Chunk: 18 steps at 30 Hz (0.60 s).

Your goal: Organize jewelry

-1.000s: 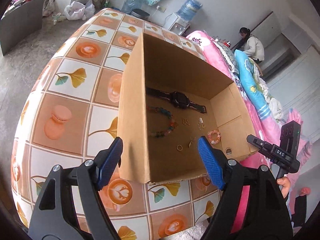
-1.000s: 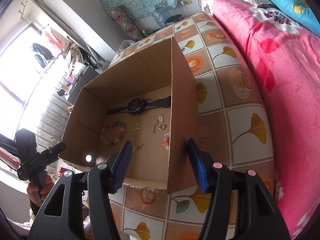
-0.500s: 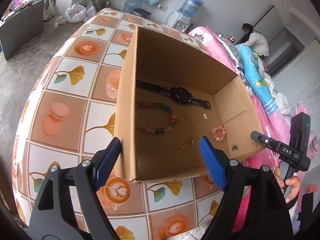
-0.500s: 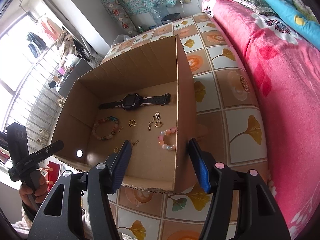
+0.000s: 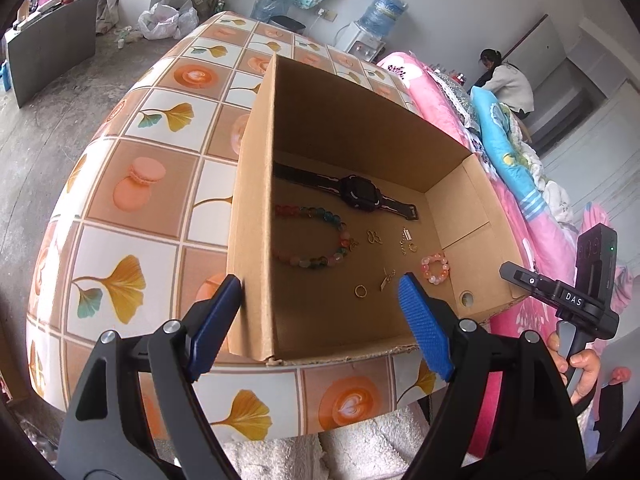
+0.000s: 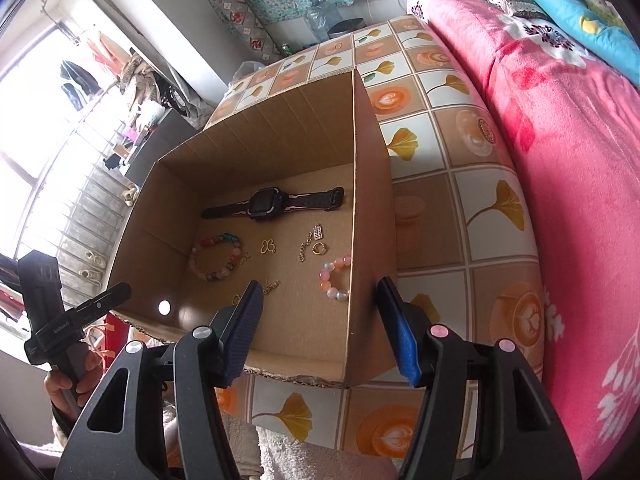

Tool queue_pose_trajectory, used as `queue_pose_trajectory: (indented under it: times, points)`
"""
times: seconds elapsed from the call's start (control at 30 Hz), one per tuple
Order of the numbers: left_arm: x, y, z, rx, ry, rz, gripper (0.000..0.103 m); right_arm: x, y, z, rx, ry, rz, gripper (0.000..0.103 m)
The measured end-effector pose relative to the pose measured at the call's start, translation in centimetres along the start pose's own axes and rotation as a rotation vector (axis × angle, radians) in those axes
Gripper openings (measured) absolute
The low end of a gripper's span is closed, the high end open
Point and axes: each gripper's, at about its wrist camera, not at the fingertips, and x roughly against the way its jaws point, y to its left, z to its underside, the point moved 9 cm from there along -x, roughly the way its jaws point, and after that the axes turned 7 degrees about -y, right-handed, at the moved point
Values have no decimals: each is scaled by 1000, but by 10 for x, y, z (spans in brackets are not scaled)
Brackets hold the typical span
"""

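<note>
We look down along both grippers into an open cardboard box (image 5: 256, 216) that sits on a table covered with a tiled cloth (image 5: 132, 184) of ginkgo leaves and coffee cups.

The left gripper (image 5: 320, 320) hovers with its blue jaws spread wide and nothing between the pads. The box's left wall stands in the gap between its fingers, closer to the left finger; we cannot tell whether that finger touches it. The right gripper (image 6: 320, 320) also has its jaws spread and holds nothing. The box's right wall rises in the gap between its fingers, apart from both pads.

All the jewelry lies on the box floor, beyond the fingertips. A black watch (image 6: 266, 202) stretches along the far side. Nearer lies a multicoloured bead bracelet (image 5: 316, 236), and near the right wall a small pink bead bracelet (image 6: 334, 276). Between them are small gold pieces: a butterfly-shaped charm (image 6: 268, 246), a short chain with a ring (image 6: 312, 245), and, nearest the jaws, a plain gold ring (image 5: 360, 291) beside another small chain piece (image 5: 387, 278).

A pink blanket (image 6: 560, 160) covers a bed beside the table.
</note>
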Motion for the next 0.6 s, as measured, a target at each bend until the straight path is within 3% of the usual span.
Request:
queue_pose_trajectory:
  times: [0.37, 0.53, 0.6]
  points:
    - [14, 6, 11, 8, -53, 8, 77, 10, 3, 23, 3, -27, 9, 59]
    - [54, 2, 15, -38, -200, -49, 79, 43, 11, 29, 55, -147, 46, 59]
    - [73, -3, 20, -70, -254, -65, 84, 63, 19, 34, 103, -210, 79, 65]
